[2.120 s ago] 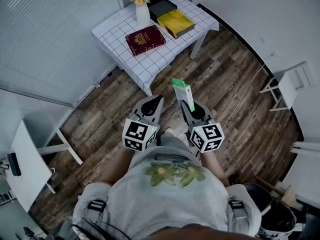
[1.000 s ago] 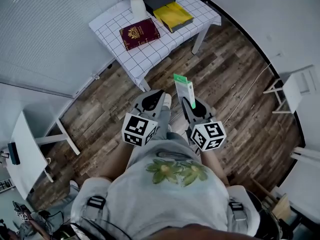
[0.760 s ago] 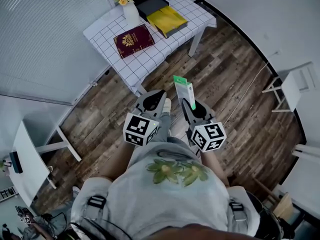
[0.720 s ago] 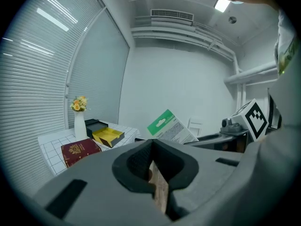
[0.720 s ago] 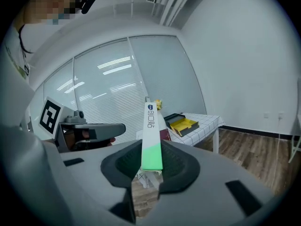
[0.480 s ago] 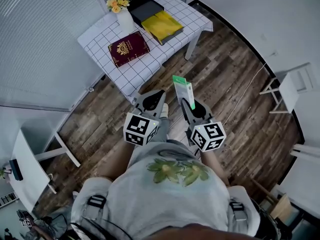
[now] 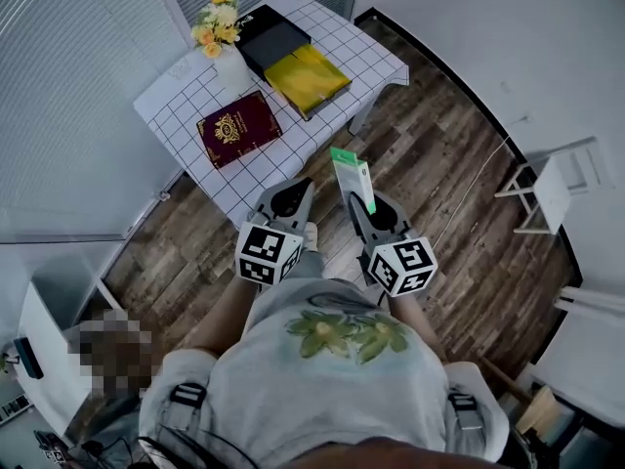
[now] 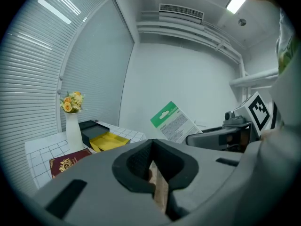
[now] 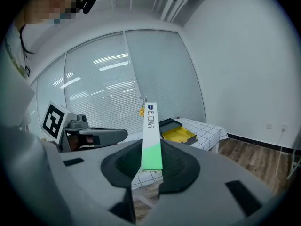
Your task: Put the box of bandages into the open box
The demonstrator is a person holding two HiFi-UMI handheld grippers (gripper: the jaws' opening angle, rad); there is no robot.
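Observation:
My right gripper (image 7: 363, 206) is shut on the box of bandages (image 7: 353, 178), a thin white box with a green end that sticks up past the jaws (image 9: 151, 135). It hangs over the wood floor, short of the table (image 7: 186, 86). The open box (image 7: 309, 77), yellow inside, lies on the checked cloth next to its black lid (image 7: 270, 43), and it shows small beyond the jaws in the right gripper view (image 9: 178, 134). My left gripper (image 7: 289, 199) is beside the right one, shut with nothing in it (image 8: 152, 160).
On the table also stand a white vase of flowers (image 7: 219, 47) and a dark red book (image 7: 239, 127). A white chair (image 7: 547, 189) stands at the right wall, and a white desk (image 7: 39, 345) at the lower left. A cable (image 7: 479, 179) runs along the floor.
The table has slid left and nearer in the head view as I walk towards it. Both grippers keep their pose, and the bandage box stays in the right one.

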